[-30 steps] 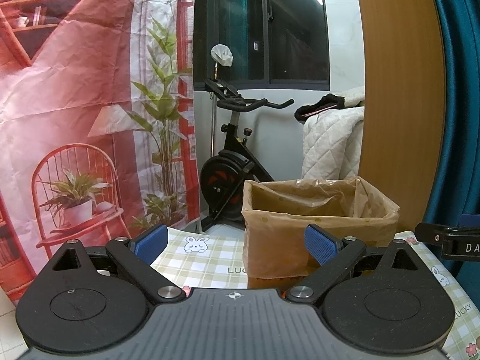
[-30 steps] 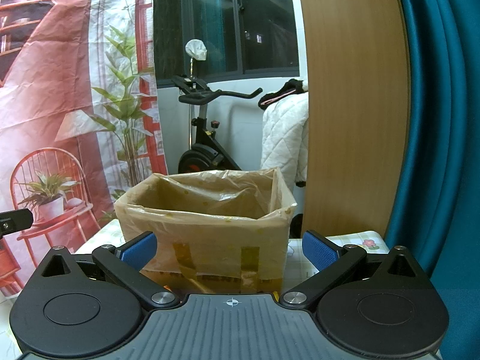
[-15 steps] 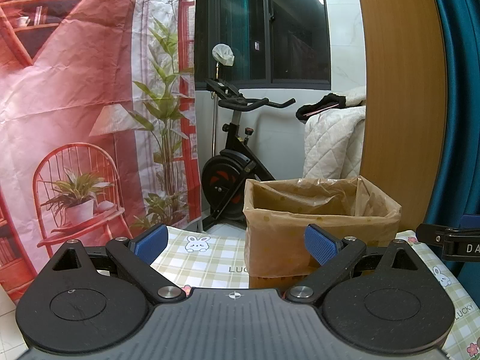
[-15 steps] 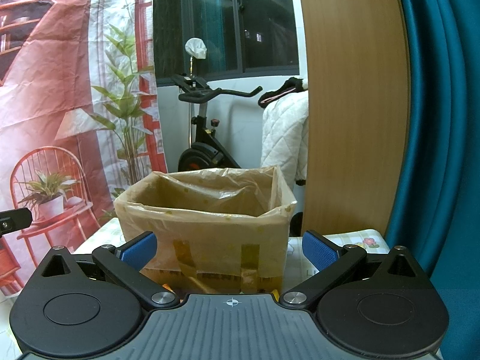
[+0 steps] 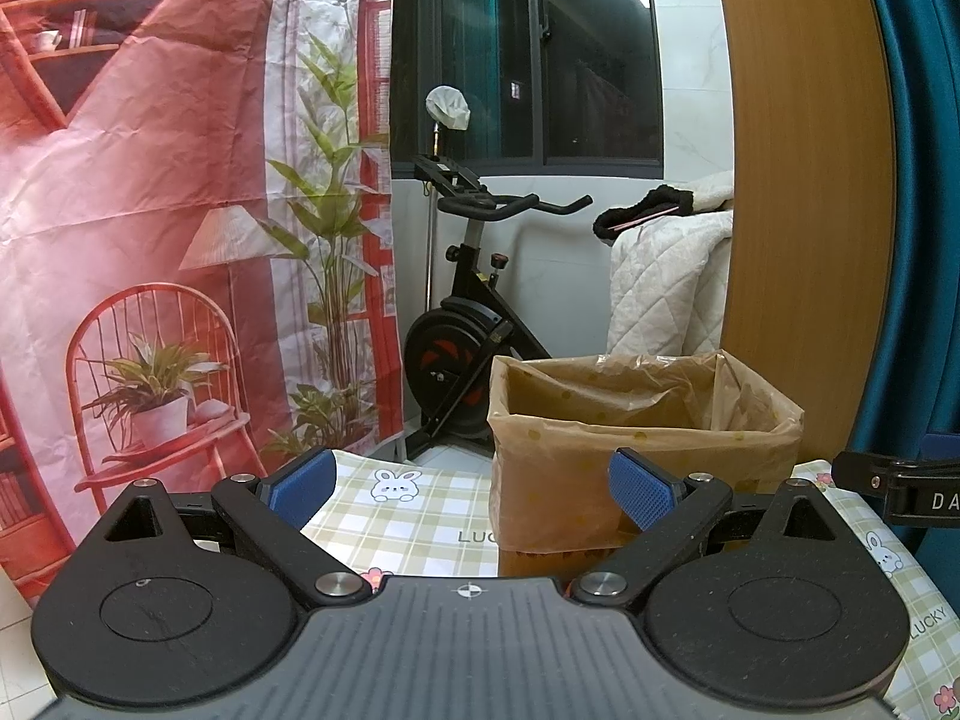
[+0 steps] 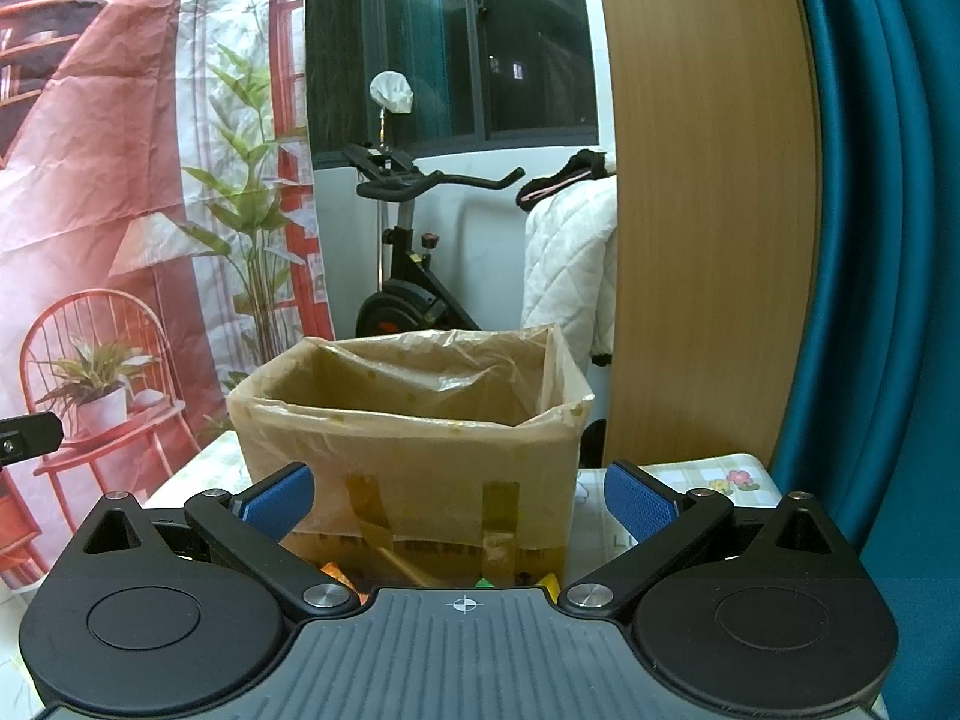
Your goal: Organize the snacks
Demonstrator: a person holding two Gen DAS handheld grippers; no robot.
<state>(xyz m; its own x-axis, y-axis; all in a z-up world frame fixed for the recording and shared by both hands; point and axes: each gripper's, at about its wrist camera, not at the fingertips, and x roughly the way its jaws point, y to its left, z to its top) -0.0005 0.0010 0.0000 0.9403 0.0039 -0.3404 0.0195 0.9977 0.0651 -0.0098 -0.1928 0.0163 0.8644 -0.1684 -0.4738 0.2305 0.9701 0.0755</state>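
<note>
A cardboard box lined with a tan plastic bag [image 5: 636,456] stands on the checked tablecloth [image 5: 408,516]; it also shows in the right wrist view [image 6: 414,456]. My left gripper [image 5: 471,489] is open and empty, held in front of the box and a little left of it. My right gripper [image 6: 459,504] is open and empty, facing the box front. Small bits of coloured snack packets [image 6: 336,570] peek out below the box front, mostly hidden by the gripper body. The right gripper's side [image 5: 900,489] shows at the left view's right edge.
A wooden panel [image 6: 708,198] and a teal curtain [image 6: 888,240] stand behind right of the table. A red printed backdrop [image 5: 150,210] hangs at the left. An exercise bike [image 5: 474,324] and a white quilt [image 5: 666,276] are on the floor beyond the table.
Both views have shifted very slightly; the box sits a touch lower and nearer. Both grippers stay open and empty.
</note>
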